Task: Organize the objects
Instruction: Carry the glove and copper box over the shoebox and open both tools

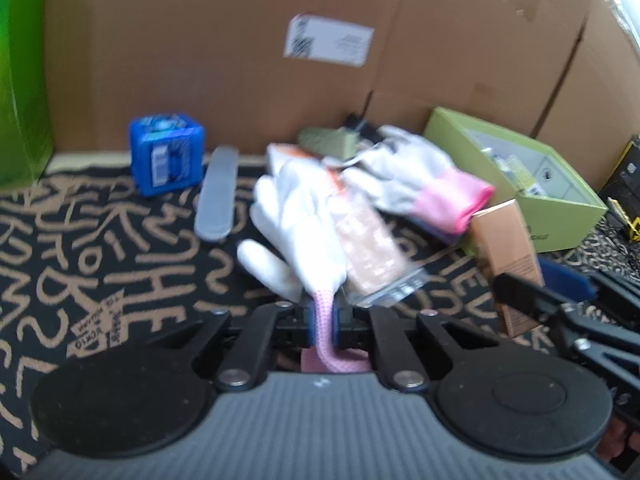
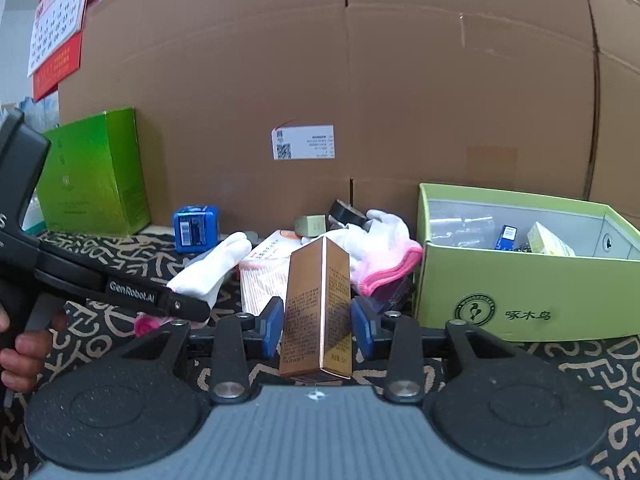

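My left gripper (image 1: 324, 316) is shut on the pink cuff of a white glove (image 1: 296, 216), whose fingers stick up in front of it. The same glove shows in the right wrist view (image 2: 212, 268) beside the left gripper's body (image 2: 132, 292). My right gripper (image 2: 318, 320) holds a tall gold-brown carton (image 2: 318, 308) upright between its blue pads; the carton also shows in the left wrist view (image 1: 506, 256). A second white glove with a pink cuff (image 1: 416, 176) lies on the pile behind. The open light-green box (image 2: 520, 280) stands at the right.
A blue cube box (image 1: 166, 154), a grey flat case (image 1: 218, 194), a clear packet with orange print (image 1: 368, 248) and a small olive box (image 1: 326, 140) lie on the black patterned cloth (image 1: 100, 240). A big cardboard box (image 2: 360, 100) forms the back wall. A tall green box (image 2: 96, 176) stands at left.
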`<state>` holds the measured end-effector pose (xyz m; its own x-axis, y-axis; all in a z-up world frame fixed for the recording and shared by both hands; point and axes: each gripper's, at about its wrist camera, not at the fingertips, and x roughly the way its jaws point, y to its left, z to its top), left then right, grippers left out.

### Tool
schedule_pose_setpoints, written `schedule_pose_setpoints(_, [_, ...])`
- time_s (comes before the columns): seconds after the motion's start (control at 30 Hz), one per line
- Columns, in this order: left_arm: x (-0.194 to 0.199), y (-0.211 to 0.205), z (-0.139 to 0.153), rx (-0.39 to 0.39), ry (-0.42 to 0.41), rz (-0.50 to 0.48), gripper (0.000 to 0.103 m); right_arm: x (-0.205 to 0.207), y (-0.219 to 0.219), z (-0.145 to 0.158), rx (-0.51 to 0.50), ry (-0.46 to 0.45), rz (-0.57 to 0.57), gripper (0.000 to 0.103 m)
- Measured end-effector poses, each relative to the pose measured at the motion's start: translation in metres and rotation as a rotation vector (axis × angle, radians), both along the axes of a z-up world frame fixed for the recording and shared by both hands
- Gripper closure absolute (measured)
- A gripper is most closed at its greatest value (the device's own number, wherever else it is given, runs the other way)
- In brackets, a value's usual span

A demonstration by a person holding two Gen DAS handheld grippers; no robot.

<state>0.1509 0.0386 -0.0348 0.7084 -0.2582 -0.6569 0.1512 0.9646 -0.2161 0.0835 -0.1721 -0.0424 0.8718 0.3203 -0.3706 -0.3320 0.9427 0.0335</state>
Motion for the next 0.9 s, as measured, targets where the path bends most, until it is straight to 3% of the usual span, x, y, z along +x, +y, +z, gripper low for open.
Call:
schedule_pose_setpoints(0.27, [-0.005,-0.054,0.058,-0.008,-0.136,-0.125,0.096,-0.008,-0.043,0.020,0.034,-0.069,-0.077,0.062])
schedule_pose_setpoints(0.53, [0.024,-0.136,0.101,-0.030,-0.231,-0.278,0.096,0.000,-0.106,0.041,0.022,-0.136,-0.238,0.062])
schedule_pose_setpoints(0.73, [0.063,-0.199,0.104,-0.045,-0.229,-0.394,0.096,0.025,-0.152,0.052,-0.001,-0.155,-0.361,0.062])
schedule_pose_setpoints(0.9, [0.104,-0.236,0.089,-0.067,-0.181,-0.442,0.096,0.062,-0.181,0.051,-0.029,-0.152,-0.425,0.062])
